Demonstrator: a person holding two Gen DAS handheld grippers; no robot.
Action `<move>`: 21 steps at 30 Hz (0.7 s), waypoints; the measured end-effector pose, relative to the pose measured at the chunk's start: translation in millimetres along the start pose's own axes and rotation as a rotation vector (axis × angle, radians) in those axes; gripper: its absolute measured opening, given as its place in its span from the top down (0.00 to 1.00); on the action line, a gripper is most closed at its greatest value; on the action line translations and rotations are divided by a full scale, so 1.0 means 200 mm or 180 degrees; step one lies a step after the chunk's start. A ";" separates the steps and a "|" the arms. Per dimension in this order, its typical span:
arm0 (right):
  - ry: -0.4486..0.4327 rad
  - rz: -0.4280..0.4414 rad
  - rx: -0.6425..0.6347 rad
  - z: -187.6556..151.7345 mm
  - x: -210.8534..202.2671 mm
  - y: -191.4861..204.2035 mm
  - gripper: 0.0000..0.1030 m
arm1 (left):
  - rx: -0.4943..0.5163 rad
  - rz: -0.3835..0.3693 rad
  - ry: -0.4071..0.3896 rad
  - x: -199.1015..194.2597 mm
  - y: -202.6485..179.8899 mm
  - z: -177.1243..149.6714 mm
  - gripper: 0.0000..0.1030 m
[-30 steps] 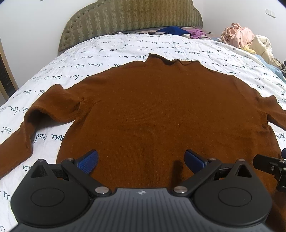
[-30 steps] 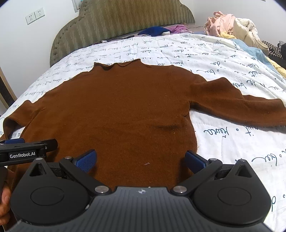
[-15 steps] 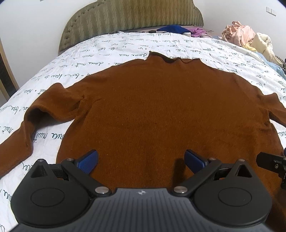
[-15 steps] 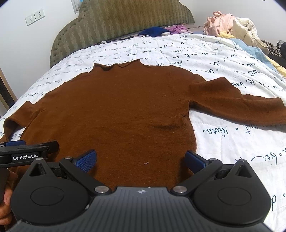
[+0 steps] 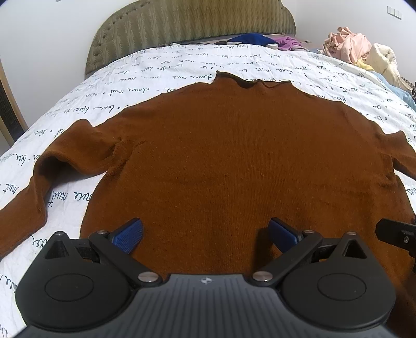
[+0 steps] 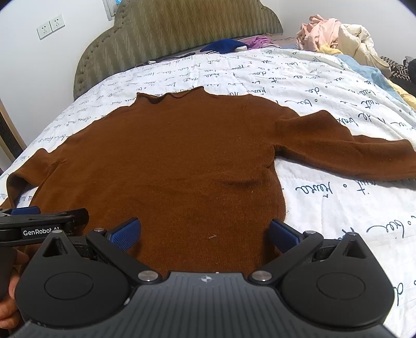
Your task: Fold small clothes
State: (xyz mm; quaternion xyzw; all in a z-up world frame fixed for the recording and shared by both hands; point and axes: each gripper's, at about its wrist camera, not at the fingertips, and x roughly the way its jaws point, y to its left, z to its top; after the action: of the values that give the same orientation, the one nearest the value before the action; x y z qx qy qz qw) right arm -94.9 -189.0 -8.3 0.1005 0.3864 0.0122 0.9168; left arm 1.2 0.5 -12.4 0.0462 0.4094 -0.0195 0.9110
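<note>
A brown long-sleeved sweater [image 5: 234,156] lies spread flat on the bed, collar at the far side, hem near me. It also shows in the right wrist view [image 6: 169,161]. Its left sleeve [image 5: 33,187] bends down toward me; its right sleeve [image 6: 351,153] stretches out to the right. My left gripper [image 5: 205,234] is open and empty just above the hem, left of centre. My right gripper [image 6: 205,234] is open and empty above the hem near the sweater's right side edge. The left gripper also shows at the left edge of the right wrist view [image 6: 44,223].
The bed has a white quilt with dark script [image 6: 338,202] and a green padded headboard [image 5: 195,23]. A pile of pale clothes [image 5: 358,49] lies at the far right. Blue and purple garments [image 5: 260,40] lie by the headboard.
Both grippers have shifted slightly; the sweater sits a little lower and nearer in both views. The jaws stay open and the sweater has not moved.
</note>
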 end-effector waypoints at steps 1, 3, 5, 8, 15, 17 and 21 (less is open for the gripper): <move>-0.0003 0.0001 0.0001 0.00 0.00 0.00 0.00 | 0.0003 0.0002 -0.0001 0.00 0.00 0.00 0.00; -0.0004 0.0002 0.0005 0.00 0.00 0.00 0.00 | 0.0005 0.0006 0.0001 0.00 0.00 0.00 0.00; -0.0008 0.0004 0.0013 0.00 0.00 0.00 0.00 | 0.0005 0.0009 0.0004 0.00 0.00 0.00 0.00; -0.0016 0.0008 0.0028 0.00 -0.01 -0.01 0.00 | 0.0011 0.0019 0.0007 0.00 -0.01 0.00 0.00; -0.0082 0.0162 0.0106 0.00 -0.02 -0.04 0.00 | 0.0037 0.0021 0.0024 0.00 -0.03 0.00 0.00; -0.0091 0.0268 0.0122 0.00 -0.03 -0.06 0.00 | 0.0059 0.0005 0.0012 -0.01 -0.04 0.01 0.00; -0.0184 0.0420 0.0117 -0.01 -0.05 -0.08 0.00 | 0.0158 -0.0015 -0.0050 -0.03 -0.09 0.01 0.00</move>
State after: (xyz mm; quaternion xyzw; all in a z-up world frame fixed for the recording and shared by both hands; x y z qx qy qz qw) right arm -104.5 -205.6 -5.3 0.1428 0.3525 0.0626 0.9227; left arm -2.5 -17.9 -8.3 0.0677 0.4017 -0.0322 0.9127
